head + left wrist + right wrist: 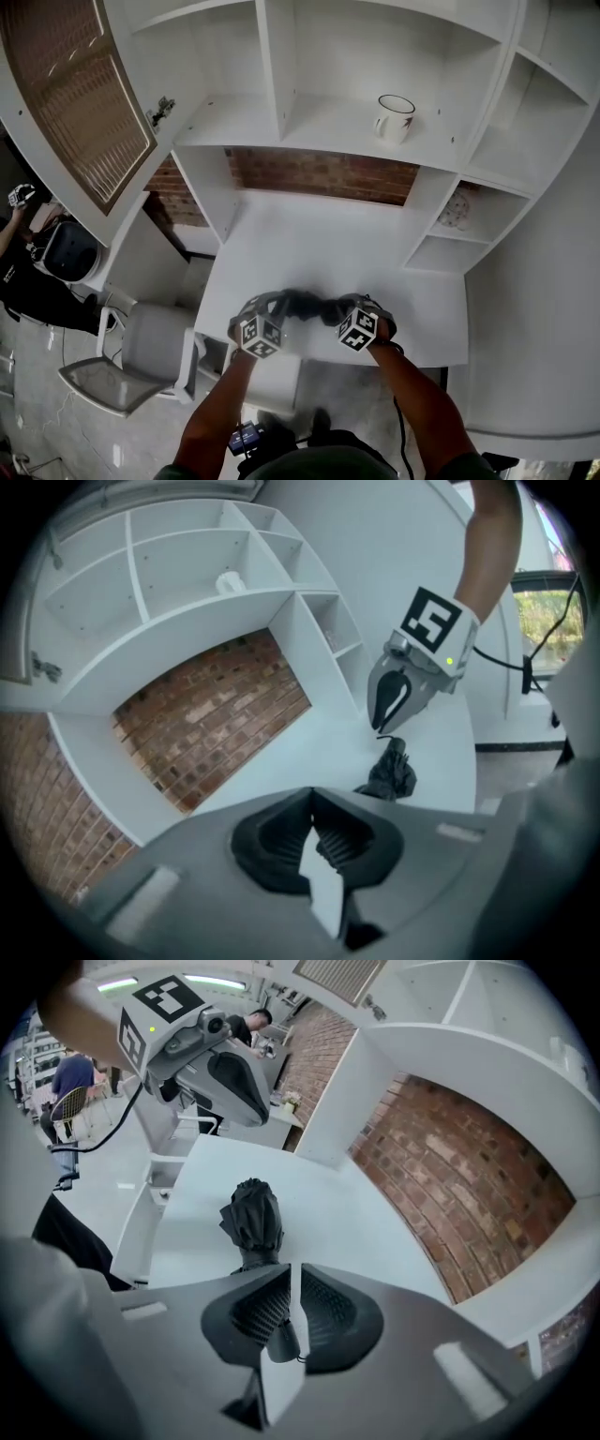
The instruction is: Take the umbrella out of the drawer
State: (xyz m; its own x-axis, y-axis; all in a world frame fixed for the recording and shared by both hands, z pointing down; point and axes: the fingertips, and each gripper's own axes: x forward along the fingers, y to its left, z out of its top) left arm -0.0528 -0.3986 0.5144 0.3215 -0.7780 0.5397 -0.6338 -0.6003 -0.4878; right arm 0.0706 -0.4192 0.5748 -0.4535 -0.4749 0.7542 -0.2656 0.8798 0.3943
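A folded black umbrella (pixel 251 1222) lies on the white desk (pixel 319 244) near its front edge, between my two grippers. My right gripper (pixel 289 1321) is shut on the umbrella's dark handle end, which shows between its ribbed pads. In the left gripper view the umbrella (pixel 394 772) rests just below the right gripper (pixel 382 726). My left gripper (pixel 312 841) is shut with nothing between its pads, a little short of the umbrella. From the head view the umbrella (pixel 305 305) is a dark blur between the left gripper (pixel 279 305) and the right gripper (pixel 339 309).
White shelves rise behind the desk, with a mug (pixel 395 117) on one. A brick wall (pixel 319 173) backs the desk. A white drawer box (pixel 277 380) shows under the front edge. A grey chair (pixel 131 361) and a person (pixel 28 272) are at the left.
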